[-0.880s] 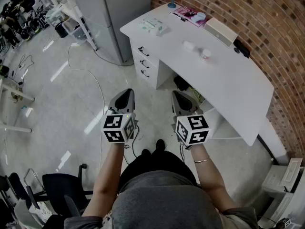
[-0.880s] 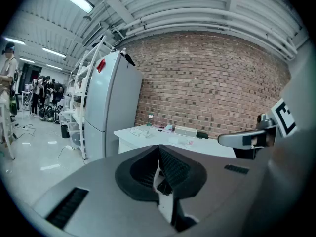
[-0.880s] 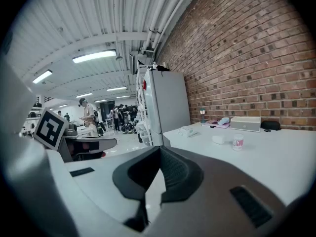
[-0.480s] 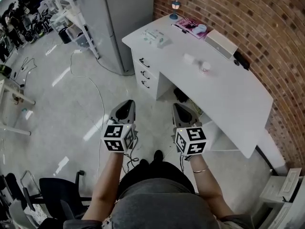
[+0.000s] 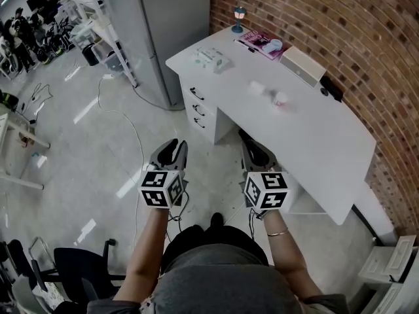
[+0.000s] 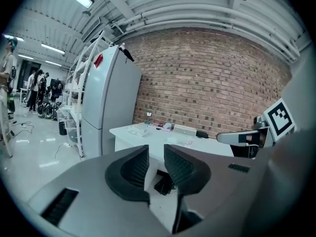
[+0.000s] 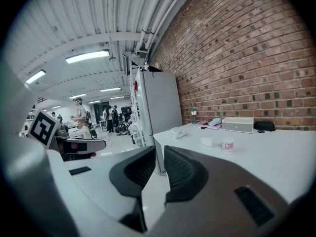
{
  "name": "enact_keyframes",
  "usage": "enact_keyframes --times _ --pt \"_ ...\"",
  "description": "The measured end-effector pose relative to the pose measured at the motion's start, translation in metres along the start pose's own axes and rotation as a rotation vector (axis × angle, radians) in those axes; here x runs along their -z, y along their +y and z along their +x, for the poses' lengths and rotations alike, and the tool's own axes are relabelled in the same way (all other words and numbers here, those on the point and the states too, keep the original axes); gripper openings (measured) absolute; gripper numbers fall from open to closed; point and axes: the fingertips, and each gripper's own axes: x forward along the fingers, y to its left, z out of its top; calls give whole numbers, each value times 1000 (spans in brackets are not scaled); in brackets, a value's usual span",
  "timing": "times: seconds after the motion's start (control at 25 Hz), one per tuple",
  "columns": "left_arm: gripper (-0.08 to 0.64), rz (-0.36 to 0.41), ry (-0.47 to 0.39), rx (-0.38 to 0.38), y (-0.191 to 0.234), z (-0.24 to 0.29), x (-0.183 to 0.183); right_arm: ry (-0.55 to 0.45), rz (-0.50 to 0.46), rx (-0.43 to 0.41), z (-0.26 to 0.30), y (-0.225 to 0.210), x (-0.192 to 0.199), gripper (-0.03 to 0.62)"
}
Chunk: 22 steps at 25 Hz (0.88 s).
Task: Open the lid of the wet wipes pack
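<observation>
Brick wall [image 5: 340, 31] is running behind the long white desk [image 5: 327, 136], with a tall grey fridge [image 5: 163, 18] standing just off the desk's far end. I am watching a person standing on the pale floor [image 5: 78, 149] in front of the desk's drawers [image 5: 200, 100], not yet reaching for anything. The wet wipes pack [image 5: 211, 57] is lying on the desk's far corner, the one nearest the fridge, with its lid looking shut and its long axis seeming to run along the desk's length, though it is too small to be sure. The left gripper [image 6: 156, 157] and the right gripper [image 7: 159, 154] are both pointing toward that corner from well short of it. Their jaws are standing slightly apart, the right pair narrower, with nothing between them. The pack is sitting ahead, roughly between the two, so neither is looking clearly nearer.
</observation>
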Motion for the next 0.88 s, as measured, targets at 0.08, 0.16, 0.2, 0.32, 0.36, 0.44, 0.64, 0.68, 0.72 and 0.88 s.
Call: enact_keyframes --times 0.08,0.16,0.2,0.32,0.36,0.44,0.64,0.68,0.72,0.88 --pt "87 -2 3 -1 -2 5 0 12 12 -13 2 -3 2 73" --pt "91 -4 9 -2 -4 10 2 25 22 -31 5 -5 5 102" --pt "91 -6 11 -4 -5 11 2 30 26 -43 6 -4 6 112" --pt "97 -10 8 -15 -6 16 0 35 22 -76 10 -2 5 149" --pt "100 -10 6 -17 -6 18 -1 38 17 -83 12 -2 6 157" --pt "103 -12 5 -19 -4 20 -2 46 15 -94 17 0 7 173" --pt "117 -31 11 -9 8 34 -1 46 14 -119 34 4 5 184" --pt "118 -30 14 -9 11 39 -1 46 13 -119 39 3 4 184" --pt "118 -29 16 -9 14 44 -1 46 12 -117 45 2 3 184" --pt "120 -28 14 -9 32 72 -8 54 13 -97 71 -7 -2 183"
